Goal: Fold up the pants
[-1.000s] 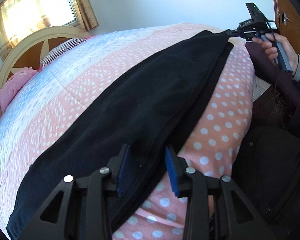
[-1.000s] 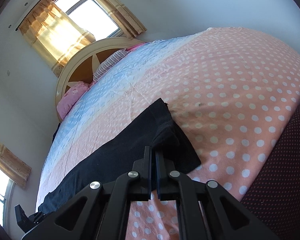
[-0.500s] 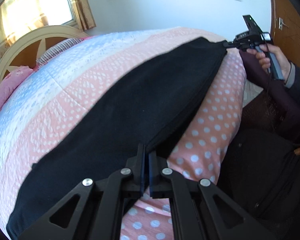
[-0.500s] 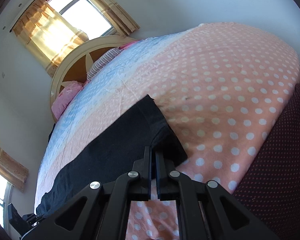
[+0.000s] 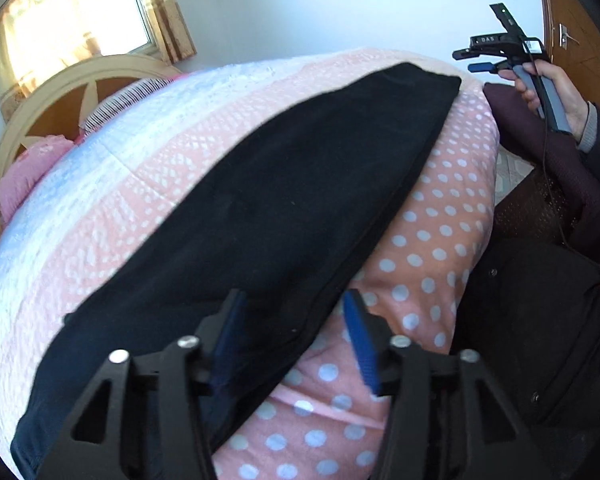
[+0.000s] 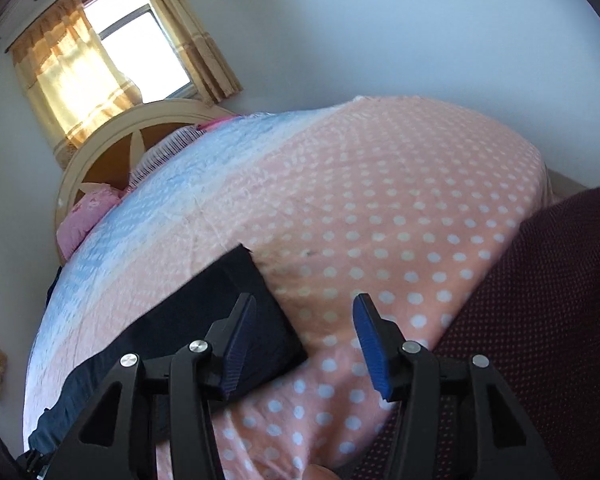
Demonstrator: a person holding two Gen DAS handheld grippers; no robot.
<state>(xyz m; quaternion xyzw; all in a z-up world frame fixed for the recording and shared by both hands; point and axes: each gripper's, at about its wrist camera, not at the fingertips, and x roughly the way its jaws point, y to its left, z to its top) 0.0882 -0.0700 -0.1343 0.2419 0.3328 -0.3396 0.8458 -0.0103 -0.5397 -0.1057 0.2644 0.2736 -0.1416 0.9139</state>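
Black pants (image 5: 284, 200) lie flat as one long folded band across the bed, on a pink polka-dot quilt (image 5: 432, 236) that turns blue-white toward the headboard (image 5: 40, 112). Left wrist view: left gripper (image 5: 296, 332) spread wide, both blue pads bare, holding nothing; its left pad sits over the near end of the pants, its right pad over quilt, and the pants' seamed edge runs between them. Contact with the cloth cannot be judged. Far right in the same view, right gripper (image 5: 474, 62) is held in the person's hand (image 5: 556, 92), just off the far end of the pants, clear of the fabric. Right wrist view: right gripper (image 6: 304, 340) also wide, empty; the squared end of the pants (image 6: 236, 308) lies under its left finger, dotted quilt (image 6: 380, 208) beneath the right. Window (image 6: 140, 48) with yellow curtains behind the headboard (image 6: 100, 148); pink pillow (image 6: 84, 216) at its foot.
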